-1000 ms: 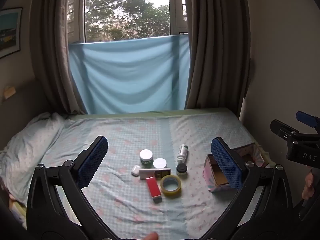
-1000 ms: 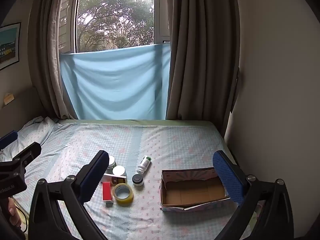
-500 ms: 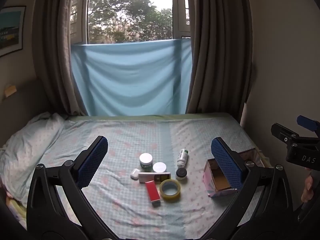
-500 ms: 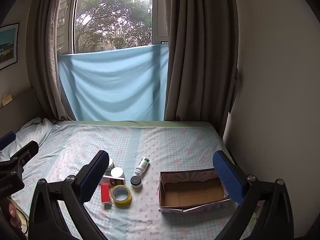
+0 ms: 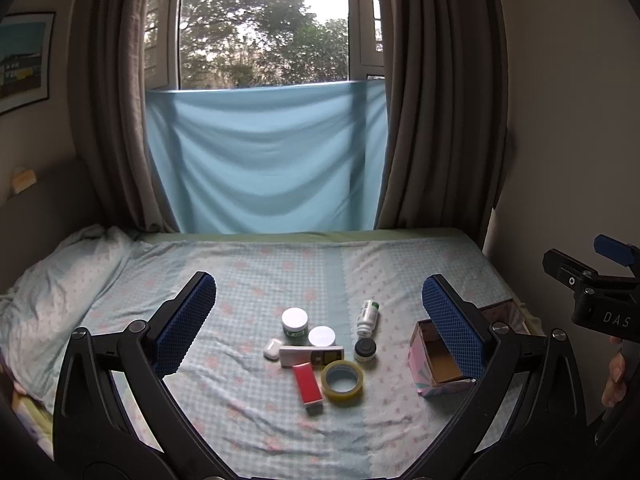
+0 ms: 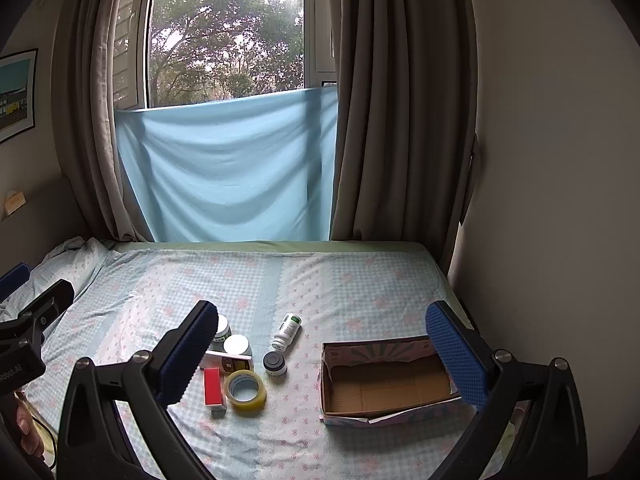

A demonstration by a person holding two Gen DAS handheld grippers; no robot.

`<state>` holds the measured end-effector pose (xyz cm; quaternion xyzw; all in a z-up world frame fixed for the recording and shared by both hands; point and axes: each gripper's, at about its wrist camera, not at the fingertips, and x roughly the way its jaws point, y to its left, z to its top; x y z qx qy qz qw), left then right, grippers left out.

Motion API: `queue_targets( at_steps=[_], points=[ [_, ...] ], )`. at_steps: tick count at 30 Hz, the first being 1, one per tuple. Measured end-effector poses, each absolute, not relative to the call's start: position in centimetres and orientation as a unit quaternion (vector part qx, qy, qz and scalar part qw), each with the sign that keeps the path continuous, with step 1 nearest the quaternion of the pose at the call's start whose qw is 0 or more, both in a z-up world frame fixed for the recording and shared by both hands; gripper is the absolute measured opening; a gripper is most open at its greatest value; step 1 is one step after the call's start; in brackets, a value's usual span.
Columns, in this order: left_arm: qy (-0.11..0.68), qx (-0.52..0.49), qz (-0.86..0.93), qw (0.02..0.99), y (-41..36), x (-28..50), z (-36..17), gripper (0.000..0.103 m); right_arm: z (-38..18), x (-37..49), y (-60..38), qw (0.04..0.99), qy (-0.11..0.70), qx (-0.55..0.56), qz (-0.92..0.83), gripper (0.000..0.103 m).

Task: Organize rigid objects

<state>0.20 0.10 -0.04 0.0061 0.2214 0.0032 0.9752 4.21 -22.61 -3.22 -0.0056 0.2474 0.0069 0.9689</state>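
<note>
With both claws, left gripper point(image 5: 318, 320) and right gripper point(image 6: 322, 346), spread empty, we should approach the tape roll point(image 6: 245, 392) squarely, then carry it to the cardboard box point(image 6: 384, 410).

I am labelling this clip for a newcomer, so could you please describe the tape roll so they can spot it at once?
Start at the bed under the window, then find the cluster of small items left of the open box. The tape roll lies flat at the near edge of that cluster, beside the red block. It is the only ring: yellowish, see-through, with a hole in the middle.
</note>
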Motion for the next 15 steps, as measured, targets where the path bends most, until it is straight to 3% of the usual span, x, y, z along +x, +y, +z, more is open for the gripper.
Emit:
queue_targets(
  at_steps=[15],
  points=[
    [0.219, 0.009, 0.002, 0.976, 0.06, 0.1, 0.17, 0.102, -3.01, 4.04, -22.89, 0.969, 0.248, -0.001, 0.007, 0.103]
  ],
)
